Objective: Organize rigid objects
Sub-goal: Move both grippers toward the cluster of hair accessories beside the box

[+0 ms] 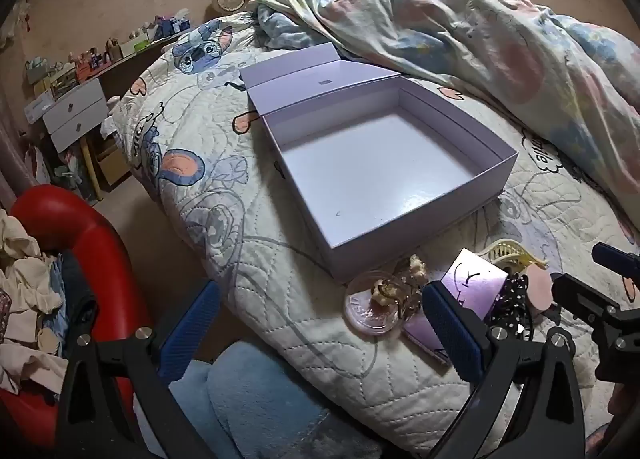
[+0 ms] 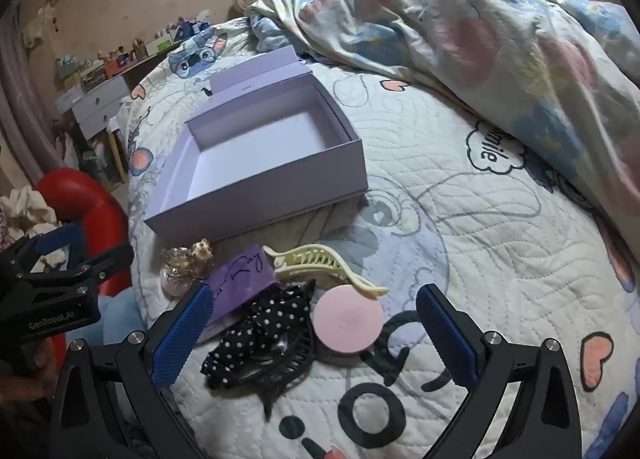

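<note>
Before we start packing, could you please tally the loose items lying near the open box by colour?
Purple: 1, flat purple card box
Cream: 1, plastic claw hair clip
Pink: 1, round disc
Black: 1, polka-dot fabric headband
Clear/gold: 1, glass trinket
Total: 5

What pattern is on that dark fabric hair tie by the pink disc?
Black with white polka dots, on the hair tie; clearest in the right wrist view.

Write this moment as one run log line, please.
box: open, empty | clip, pink disc, purple card: on quilt | both jaws open, holding nothing
</note>
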